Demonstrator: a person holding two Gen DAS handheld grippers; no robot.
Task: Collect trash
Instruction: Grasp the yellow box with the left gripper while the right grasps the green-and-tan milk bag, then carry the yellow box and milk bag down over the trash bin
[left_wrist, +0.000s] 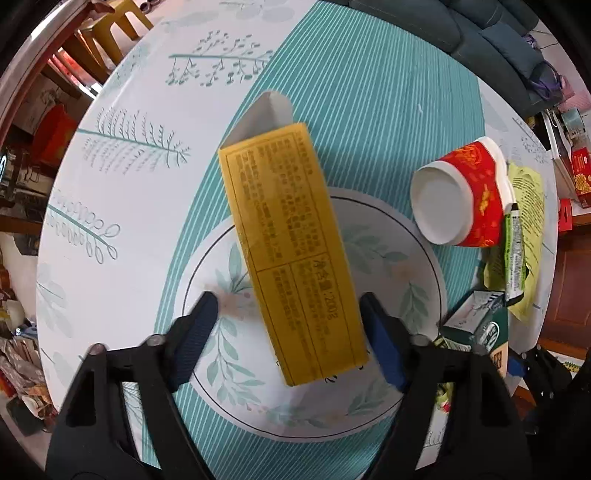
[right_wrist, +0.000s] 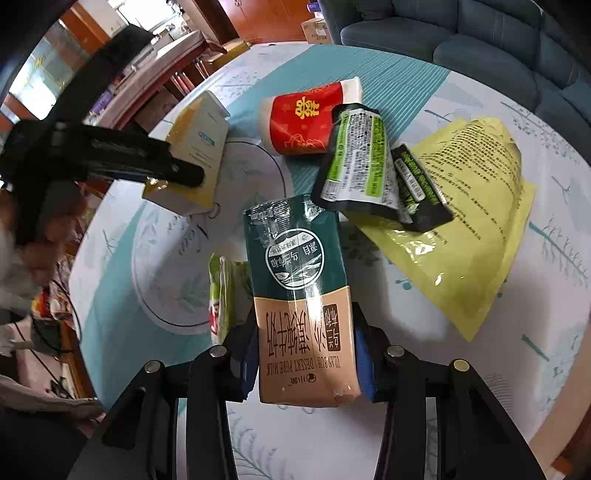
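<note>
Straddling a long yellow cardboard box (left_wrist: 291, 254) lying on the round patterned desk (left_wrist: 122, 206), the left hand-held gripper (left_wrist: 290, 325) has its jaws apart, clear of the box's sides. The right hand-held gripper (right_wrist: 306, 365) is clamped on a green-and-tan milk carton (right_wrist: 299, 295). Near it lie a red paper cup (right_wrist: 306, 118) on its side, 2 black-and-green pouches (right_wrist: 354, 162) and a yellow-green plastic bag (right_wrist: 461, 221).

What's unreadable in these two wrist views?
- Left wrist: left gripper pads blurred; contact with the yellow box unclear.
- Left wrist: milk carton partly hidden behind the right finger.
- Right wrist: green wrapper mostly behind the carton.
- Right wrist: hand blurred.
- No bin in view.
</note>
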